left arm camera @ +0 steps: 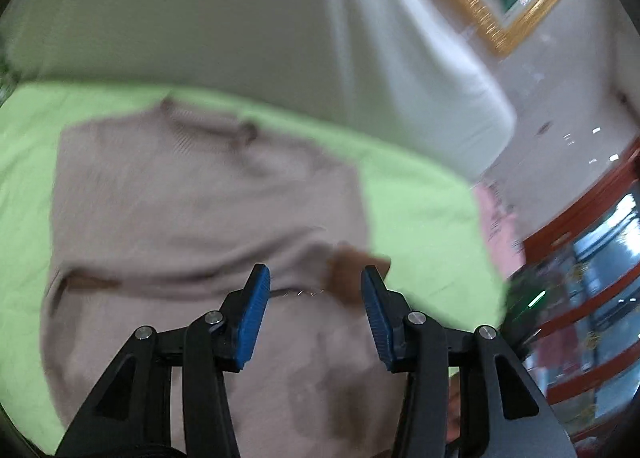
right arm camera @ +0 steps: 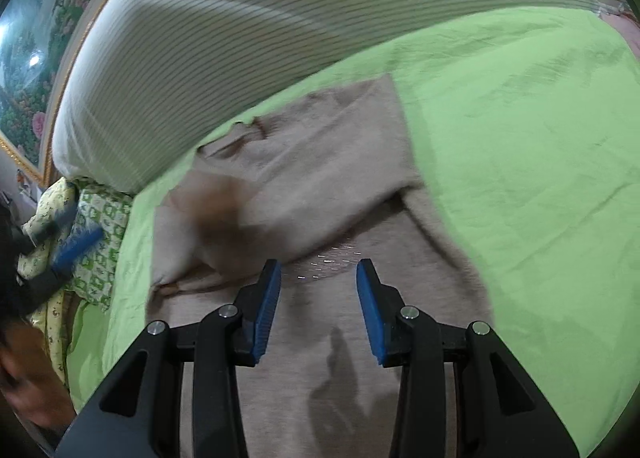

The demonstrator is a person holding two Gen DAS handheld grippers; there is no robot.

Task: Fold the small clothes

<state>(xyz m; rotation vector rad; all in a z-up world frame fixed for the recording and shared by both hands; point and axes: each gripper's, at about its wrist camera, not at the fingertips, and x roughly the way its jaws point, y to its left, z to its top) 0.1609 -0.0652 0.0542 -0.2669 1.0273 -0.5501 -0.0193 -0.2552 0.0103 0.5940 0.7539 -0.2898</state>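
Note:
A small beige knit garment lies on a green sheet, with its sleeves folded across the body. It has a brown patch near one sleeve end. It also shows in the right wrist view. My left gripper is open and empty, hovering above the garment's lower part. My right gripper is open and empty above the garment's body. The left gripper shows blurred at the left edge of the right wrist view.
A large white striped pillow lies along the far edge of the green sheet. A patterned green and yellow cloth lies at the left. A gold-framed picture hangs on the wall. A red-framed cabinet stands at the right.

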